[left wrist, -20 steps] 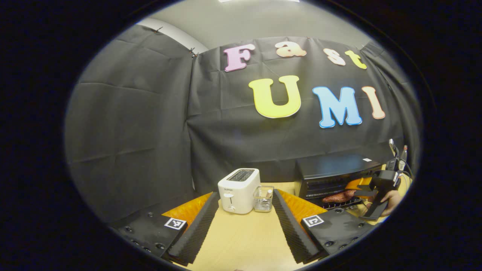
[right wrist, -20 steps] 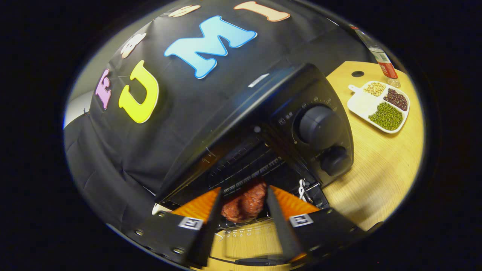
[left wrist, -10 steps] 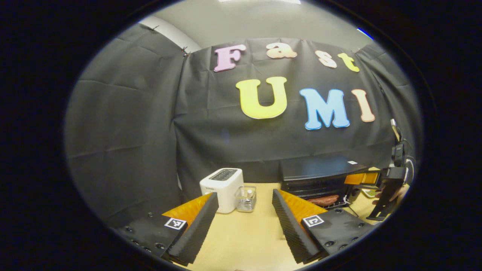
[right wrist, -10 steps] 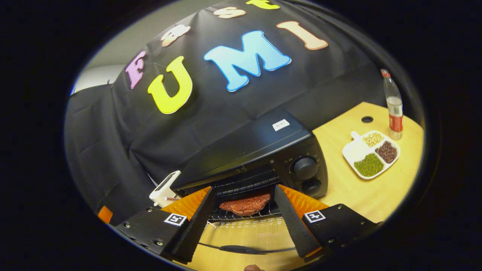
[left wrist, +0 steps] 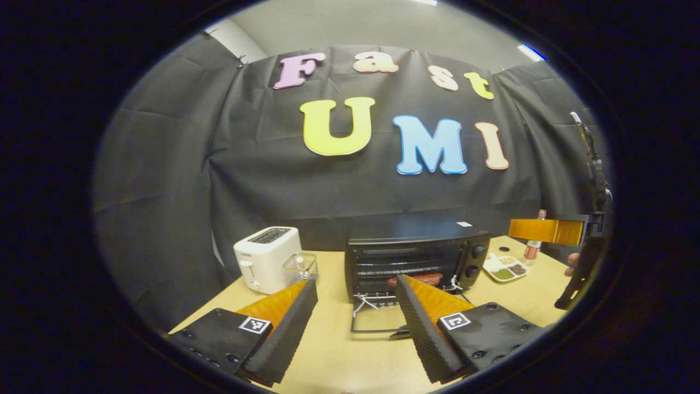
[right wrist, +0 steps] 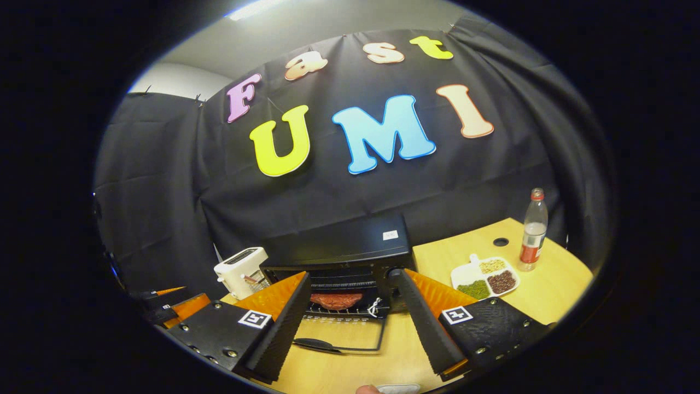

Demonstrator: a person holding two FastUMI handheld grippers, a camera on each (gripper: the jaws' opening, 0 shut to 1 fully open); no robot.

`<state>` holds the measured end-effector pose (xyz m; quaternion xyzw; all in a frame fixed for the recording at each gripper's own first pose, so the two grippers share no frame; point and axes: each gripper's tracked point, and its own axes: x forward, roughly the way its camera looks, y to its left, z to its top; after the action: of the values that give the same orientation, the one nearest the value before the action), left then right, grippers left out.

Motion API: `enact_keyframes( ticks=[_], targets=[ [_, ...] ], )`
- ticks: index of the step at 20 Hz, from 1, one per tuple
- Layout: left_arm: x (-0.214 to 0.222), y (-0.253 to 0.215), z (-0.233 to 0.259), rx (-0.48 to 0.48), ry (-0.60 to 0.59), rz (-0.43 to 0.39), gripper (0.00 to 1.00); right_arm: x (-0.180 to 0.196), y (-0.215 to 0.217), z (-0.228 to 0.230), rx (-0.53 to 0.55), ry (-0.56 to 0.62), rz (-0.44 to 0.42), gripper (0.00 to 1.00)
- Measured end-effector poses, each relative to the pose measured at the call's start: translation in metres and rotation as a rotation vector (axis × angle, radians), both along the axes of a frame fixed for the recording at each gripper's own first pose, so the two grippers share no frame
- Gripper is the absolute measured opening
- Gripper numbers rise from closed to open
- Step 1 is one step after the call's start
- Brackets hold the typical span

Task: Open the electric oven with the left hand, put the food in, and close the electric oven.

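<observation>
1. Electric oven (left wrist: 415, 257) stands on the table (left wrist: 339, 361) with its door (right wrist: 339, 334) folded down flat.
2. Food (right wrist: 336, 300), a reddish slab, lies on the rack inside.
3. Left gripper (left wrist: 355, 323): fingers spread, grasping nothing.
4. Right gripper (right wrist: 355, 323): fingers spread, empty, facing the oven.

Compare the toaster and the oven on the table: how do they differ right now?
The toaster is white, while the oven is black. The toaster is the smaller and has slots on top; the oven is the wider box with knobs on its front. The oven's door is folded down with meat on its rack; nothing shows in the toaster's slots. Both stand on the wooden table.
</observation>
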<state>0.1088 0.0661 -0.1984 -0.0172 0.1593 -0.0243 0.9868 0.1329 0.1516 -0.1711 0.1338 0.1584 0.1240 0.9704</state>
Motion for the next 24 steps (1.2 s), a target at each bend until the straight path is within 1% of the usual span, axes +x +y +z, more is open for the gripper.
enact_keyframes(
  ticks=[3, 4, 5, 6, 7, 8, 9, 11, 12, 13, 14, 15, 16, 21, 22, 23, 24],
  targets=[
    [-0.005, -0.032, -0.022, -0.029, 0.044, -0.052, 1.00, -0.014, -0.022, 0.014, -0.024, -0.032, -0.030, 0.98],
    [-0.007, -0.041, -0.030, -0.036, 0.060, -0.067, 0.97, -0.018, -0.030, 0.020, -0.034, -0.046, -0.043, 0.97],
    [-0.008, -0.048, -0.039, -0.039, 0.082, -0.075, 0.97, -0.023, -0.039, 0.020, -0.049, -0.048, -0.058, 0.97],
    [-0.009, -0.056, -0.050, -0.046, 0.110, -0.084, 1.00, -0.029, -0.047, 0.021, -0.058, -0.051, -0.070, 0.98],
    [-0.011, -0.064, -0.062, -0.057, 0.139, -0.093, 0.97, -0.034, -0.053, 0.024, -0.067, -0.054, -0.080, 0.97],
    [-0.014, -0.074, -0.075, -0.069, 0.175, -0.104, 1.00, -0.039, -0.060, 0.026, -0.079, -0.055, -0.092, 0.98],
    [-0.018, -0.082, -0.087, -0.075, 0.205, -0.112, 1.00, -0.044, -0.067, 0.027, -0.090, -0.055, -0.104, 0.98],
    [-0.020, -0.094, -0.105, -0.069, 0.258, -0.124, 0.94, -0.053, -0.080, 0.028, -0.112, -0.055, -0.126, 0.97],
    [-0.021, -0.099, -0.114, -0.072, 0.272, -0.128, 0.96, -0.057, -0.087, 0.029, -0.126, -0.054, -0.138, 0.98],
    [-0.020, -0.104, -0.121, -0.076, 0.287, -0.133, 0.95, -0.061, -0.094, 0.029, -0.143, -0.051, -0.151, 0.97],
    [-0.021, -0.108, -0.131, -0.074, 0.307, -0.137, 1.00, -0.064, -0.101, 0.029, -0.157, -0.048, -0.163, 0.97],
    [-0.019, -0.111, -0.139, -0.070, 0.327, -0.136, 1.00, -0.068, -0.107, 0.029, -0.168, -0.045, -0.174, 0.97],
    [-0.019, -0.114, -0.147, -0.071, 0.346, -0.135, 0.96, -0.072, -0.112, 0.031, -0.176, -0.045, -0.185, 0.98],
    [-0.009, -0.120, -0.186, -0.056, 0.423, -0.119, 0.97, -0.087, -0.135, 0.029, -0.214, -0.030, -0.234, 0.98],
    [-0.007, -0.120, -0.192, -0.045, 0.432, -0.120, 0.94, -0.089, -0.139, 0.027, -0.209, -0.018, -0.247, 0.97],
    [-0.004, -0.121, -0.197, -0.038, 0.440, -0.122, 0.97, -0.090, -0.142, 0.025, -0.203, -0.009, -0.256, 0.97],
    [-0.001, -0.120, -0.201, -0.034, 0.446, -0.121, 0.97, -0.093, -0.146, 0.026, -0.205, -0.004, -0.267, 0.98]
  ],
)
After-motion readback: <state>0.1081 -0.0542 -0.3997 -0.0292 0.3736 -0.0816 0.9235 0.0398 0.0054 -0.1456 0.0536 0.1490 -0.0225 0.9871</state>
